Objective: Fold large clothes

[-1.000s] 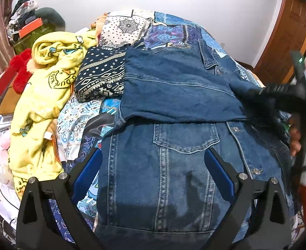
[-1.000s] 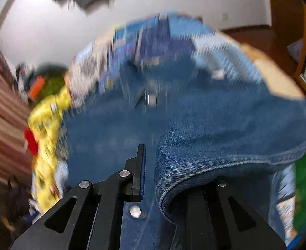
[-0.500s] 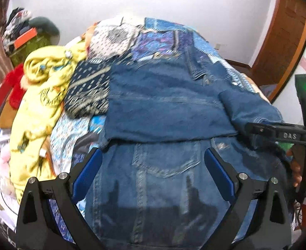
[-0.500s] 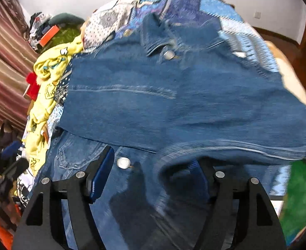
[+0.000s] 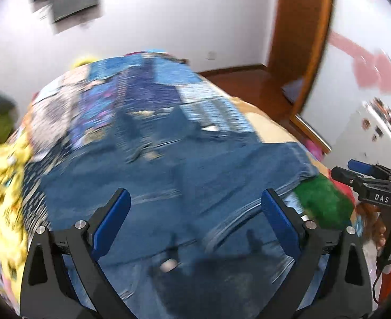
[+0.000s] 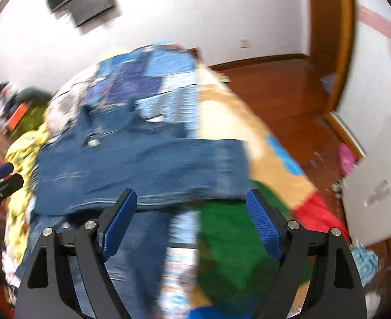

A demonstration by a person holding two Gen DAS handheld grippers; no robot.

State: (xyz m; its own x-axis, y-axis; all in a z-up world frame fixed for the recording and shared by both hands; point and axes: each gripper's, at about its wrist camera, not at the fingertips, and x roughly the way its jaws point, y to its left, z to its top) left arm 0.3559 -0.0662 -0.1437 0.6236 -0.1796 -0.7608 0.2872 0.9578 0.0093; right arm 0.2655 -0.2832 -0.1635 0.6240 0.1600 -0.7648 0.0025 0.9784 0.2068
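Both views were motion-blurred. Left gripper hovered with fingers spread wide, nothing between the blue pads. Right gripper likewise spread apart and gripping nothing; in the left wrist view it showed at 3 o'clock, off the bed edge.

Denim jacket lay on the bed, partly folded: an upper layer doubled over the lower part, with the fold edge running across just ahead of the left gripper's fingertips. A metal button showed on the lower layer at 6 o'clock. In the right wrist view the jacket sat from 9 o'clock to centre, collar toward 11 o'clock.

Patchwork bedspread lay under it, toward 12 o'clock. Yellow printed cloth sat at 9 o'clock, beside the jacket. Green cloth was at 5 o'clock in the right wrist view, just beside the jacket's edge. Wooden floor was at 1 o'clock.
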